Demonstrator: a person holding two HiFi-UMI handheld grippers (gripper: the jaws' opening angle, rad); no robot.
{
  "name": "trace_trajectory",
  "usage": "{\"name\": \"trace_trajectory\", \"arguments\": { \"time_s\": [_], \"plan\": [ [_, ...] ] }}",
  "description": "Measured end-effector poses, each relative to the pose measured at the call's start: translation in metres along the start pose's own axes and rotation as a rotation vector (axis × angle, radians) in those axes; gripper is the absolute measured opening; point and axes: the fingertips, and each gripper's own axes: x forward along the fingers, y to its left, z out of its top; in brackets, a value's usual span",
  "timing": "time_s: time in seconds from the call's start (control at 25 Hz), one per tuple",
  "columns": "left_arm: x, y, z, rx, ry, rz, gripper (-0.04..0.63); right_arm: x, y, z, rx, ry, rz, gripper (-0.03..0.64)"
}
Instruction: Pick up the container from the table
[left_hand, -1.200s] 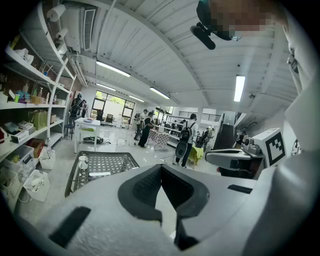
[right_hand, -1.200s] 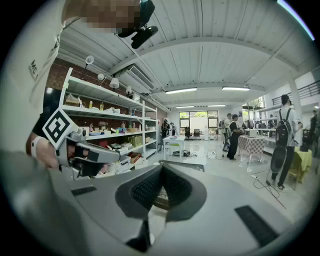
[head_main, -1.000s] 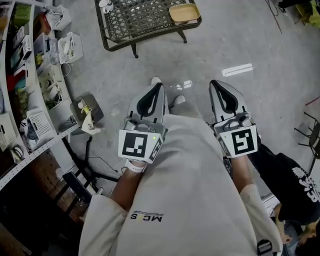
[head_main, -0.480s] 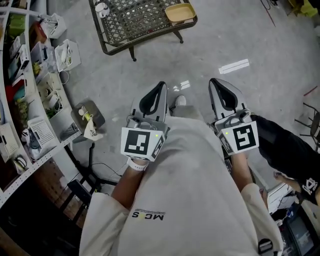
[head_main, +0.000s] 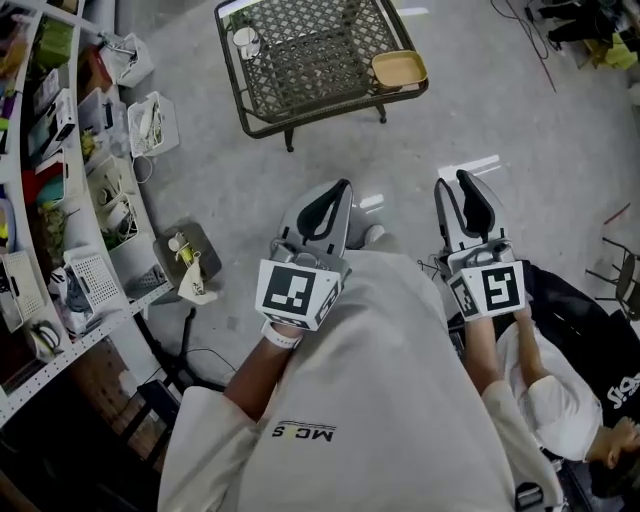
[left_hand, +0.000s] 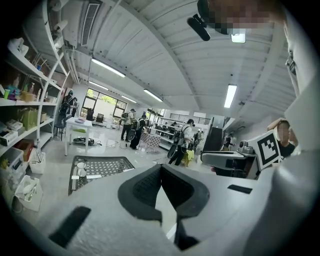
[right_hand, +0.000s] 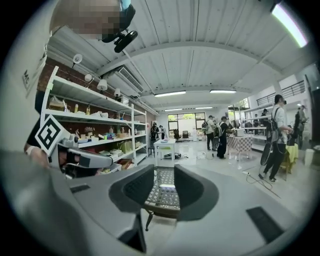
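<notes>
A shallow tan container sits on the near right corner of a dark lattice-top metal table at the top of the head view. Both grippers hang over bare floor short of the table. My left gripper is shut with nothing in it; in the left gripper view its pads meet at the tips and the table lies to the left. My right gripper is opening, its jaws apart with nothing between them. In the right gripper view the table shows through the gap.
A white cup stands at the table's far left. Crowded white shelving and bins run down the left side. Small items lie on the floor by the shelves. A seated person is at lower right. People stand far off in the room.
Both grippers have moved forward towards the table, which now shows more fully. The right gripper's jaws, shut before, now stand apart. The left gripper stays shut.
</notes>
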Motion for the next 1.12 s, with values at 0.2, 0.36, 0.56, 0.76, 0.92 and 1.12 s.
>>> {"name": "trace_trajectory", "arguments": {
  "time_s": [0.2, 0.36, 0.56, 0.76, 0.92, 1.12],
  "plan": [
    [0.000, 0.038, 0.006, 0.004, -0.002, 0.005, 0.020, 0.022, 0.005, 0.007, -0.044, -0.017, -0.056, 0.046],
    [-0.001, 0.058, 0.008, -0.010, 0.009, 0.009, 0.020, 0.034, 0.011, 0.005, -0.022, 0.003, -0.070, 0.031],
    [0.019, 0.081, 0.017, -0.022, 0.016, 0.019, 0.020, 0.070, 0.004, 0.005, -0.007, 0.030, -0.049, 0.028],
    [0.050, 0.107, 0.023, -0.026, 0.032, 0.046, 0.020, 0.116, -0.013, 0.004, 0.009, 0.038, 0.000, 0.029],
    [0.089, 0.135, 0.035, -0.048, 0.033, 0.083, 0.020, 0.162, -0.042, 0.005, -0.007, 0.051, 0.040, 0.029],
    [0.152, 0.156, 0.070, -0.014, 0.026, 0.110, 0.020, 0.218, -0.095, 0.022, -0.023, 0.053, 0.082, 0.029]
  ]
}}
